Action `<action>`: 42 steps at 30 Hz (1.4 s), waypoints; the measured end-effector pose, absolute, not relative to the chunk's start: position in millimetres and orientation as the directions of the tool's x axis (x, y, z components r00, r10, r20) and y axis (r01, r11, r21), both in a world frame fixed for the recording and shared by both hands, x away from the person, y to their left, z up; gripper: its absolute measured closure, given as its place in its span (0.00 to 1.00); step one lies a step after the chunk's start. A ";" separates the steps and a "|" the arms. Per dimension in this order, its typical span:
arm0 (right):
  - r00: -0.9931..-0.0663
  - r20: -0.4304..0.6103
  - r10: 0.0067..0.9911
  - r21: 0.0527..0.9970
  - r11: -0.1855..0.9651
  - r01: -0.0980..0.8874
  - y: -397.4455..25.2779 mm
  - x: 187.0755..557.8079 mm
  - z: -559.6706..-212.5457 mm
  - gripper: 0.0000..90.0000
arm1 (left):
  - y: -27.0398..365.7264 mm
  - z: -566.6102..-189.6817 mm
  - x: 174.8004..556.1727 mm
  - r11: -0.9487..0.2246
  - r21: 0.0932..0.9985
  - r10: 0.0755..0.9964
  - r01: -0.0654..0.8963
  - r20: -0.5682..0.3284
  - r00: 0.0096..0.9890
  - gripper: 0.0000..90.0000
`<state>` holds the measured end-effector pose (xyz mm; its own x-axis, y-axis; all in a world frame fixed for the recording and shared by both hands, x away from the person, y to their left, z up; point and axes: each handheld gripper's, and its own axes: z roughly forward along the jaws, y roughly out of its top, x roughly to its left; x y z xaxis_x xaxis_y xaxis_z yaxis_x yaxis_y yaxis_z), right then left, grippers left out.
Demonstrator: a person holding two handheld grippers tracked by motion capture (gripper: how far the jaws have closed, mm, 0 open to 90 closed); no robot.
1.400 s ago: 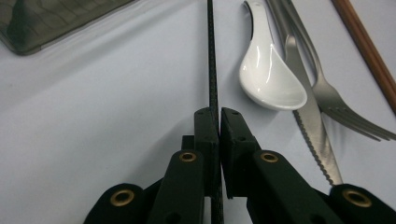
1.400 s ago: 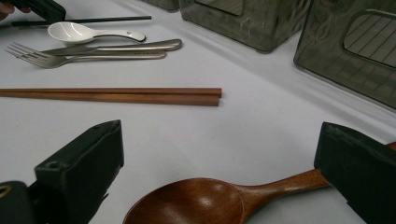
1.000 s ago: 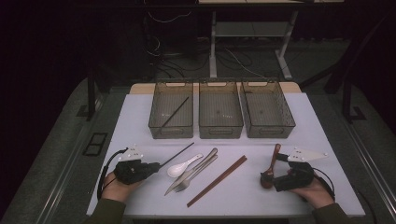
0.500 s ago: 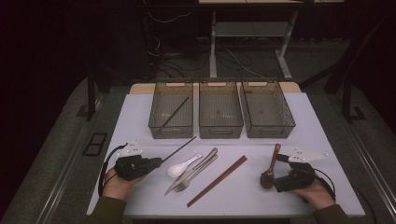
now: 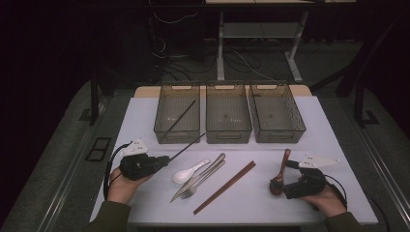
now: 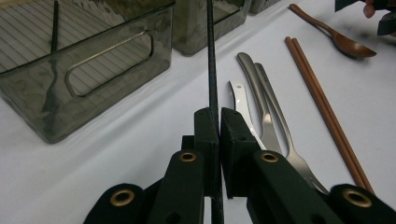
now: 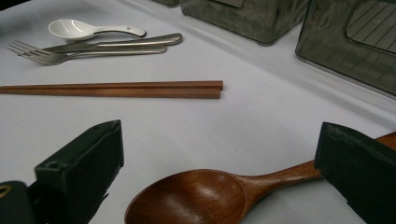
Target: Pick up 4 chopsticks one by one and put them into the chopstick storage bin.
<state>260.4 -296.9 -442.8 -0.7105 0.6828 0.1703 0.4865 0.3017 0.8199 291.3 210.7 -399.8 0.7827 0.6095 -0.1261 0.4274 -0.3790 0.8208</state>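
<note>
My left gripper (image 5: 162, 161) (image 6: 219, 122) is shut on a thin black chopstick (image 5: 189, 145) (image 6: 211, 60), which points up and right toward the left bin (image 5: 177, 116). A second black chopstick (image 5: 180, 117) lies inside that bin. On the white table lie a white spoon (image 5: 188, 172), a metal knife and fork (image 5: 199, 177), and a pair of brown chopsticks (image 5: 225, 187) (image 7: 116, 89). My right gripper (image 5: 279, 184) (image 7: 224, 182) stands open at the front right, its jaws either side of a brown wooden spoon (image 5: 281, 170) (image 7: 205, 193) that rests on the table.
Three dark see-through bins stand in a row at the back: the left one, a middle one (image 5: 227, 114) and a right one (image 5: 275, 112). The white table top (image 5: 338, 145) ends close to my hands at the front. Cables and table legs lie beyond.
My left gripper has lifted the black chopstick's near end a little and shifted slightly. The right gripper stays around the wooden spoon.
</note>
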 end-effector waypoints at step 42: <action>-0.704 0.169 0.690 0.821 0.297 0.488 -298.5 261.6 -442.5 0.01 | 182.9 -367.3 368.3 -0.355 0.810 0.687 0.466 -0.113 0.718 0.95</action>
<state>261.6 -298.5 -442.5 -0.7036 0.6903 0.1686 0.4881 0.2971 0.8206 368.3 182.9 -367.3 0.7183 0.6865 -0.1126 0.4665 -0.3552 0.8101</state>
